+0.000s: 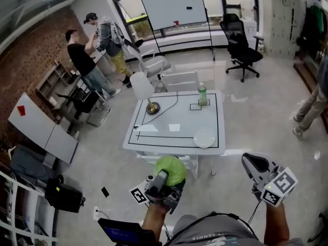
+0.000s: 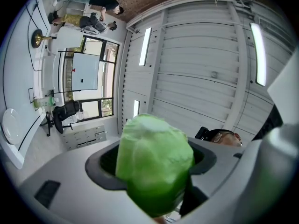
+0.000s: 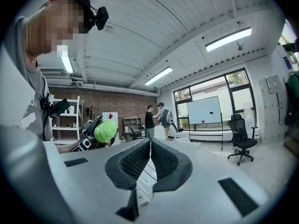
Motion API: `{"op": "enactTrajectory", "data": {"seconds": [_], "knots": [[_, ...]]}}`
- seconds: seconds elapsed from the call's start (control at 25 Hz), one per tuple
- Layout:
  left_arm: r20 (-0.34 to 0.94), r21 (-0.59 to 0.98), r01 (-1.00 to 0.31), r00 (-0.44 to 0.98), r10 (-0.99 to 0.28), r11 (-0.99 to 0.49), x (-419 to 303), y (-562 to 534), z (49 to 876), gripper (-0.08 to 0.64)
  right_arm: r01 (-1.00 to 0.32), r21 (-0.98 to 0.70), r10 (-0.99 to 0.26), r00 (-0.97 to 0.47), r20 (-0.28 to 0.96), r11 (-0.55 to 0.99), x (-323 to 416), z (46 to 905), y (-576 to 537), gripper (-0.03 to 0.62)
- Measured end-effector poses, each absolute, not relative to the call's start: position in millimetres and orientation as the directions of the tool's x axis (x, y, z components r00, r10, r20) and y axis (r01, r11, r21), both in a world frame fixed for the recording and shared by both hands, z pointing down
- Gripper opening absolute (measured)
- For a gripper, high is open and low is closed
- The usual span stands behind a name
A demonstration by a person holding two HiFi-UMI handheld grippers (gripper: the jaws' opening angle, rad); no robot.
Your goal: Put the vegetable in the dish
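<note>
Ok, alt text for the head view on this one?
The left gripper holds a green leafy vegetable, the right gripper is shut and empty, both short of a white table ahead. A white dish sits near the table's front right corner.

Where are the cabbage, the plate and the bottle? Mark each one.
cabbage (image 1: 170, 170): head view, middle of its green top.
plate (image 1: 204, 138): head view, bare middle of the white plate.
bottle (image 1: 202, 95): head view, middle of its body.

Grey shirt (image 1: 192, 232), grey right gripper (image 1: 253, 164), black-white marker cube (image 1: 279, 183)
</note>
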State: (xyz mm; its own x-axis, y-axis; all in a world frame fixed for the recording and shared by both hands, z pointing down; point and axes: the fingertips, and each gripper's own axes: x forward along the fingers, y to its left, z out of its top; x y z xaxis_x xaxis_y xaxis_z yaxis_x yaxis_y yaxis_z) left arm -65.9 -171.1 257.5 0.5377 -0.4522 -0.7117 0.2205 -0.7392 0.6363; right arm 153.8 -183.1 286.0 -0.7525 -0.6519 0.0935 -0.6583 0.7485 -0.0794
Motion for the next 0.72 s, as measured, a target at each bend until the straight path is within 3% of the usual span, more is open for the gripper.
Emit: {"op": "enactTrajectory", "data": {"seconds": [0.28, 0.72], "knots": [[-0.710, 0.620, 0.230, 0.571, -0.412, -0.750, -56, -197, 261, 0.342, -0.681, -0.044, -0.675, -0.731, 0.098, 0.731, 166, 289, -212, 0.006], [-0.717, 0.610, 0.293, 0.601, -0.355, -0.737, -82, -251, 253, 0.342, -0.720, -0.031, -0.714, -0.693, 0.101, 0.694, 126, 281, -243, 0.006]]}}
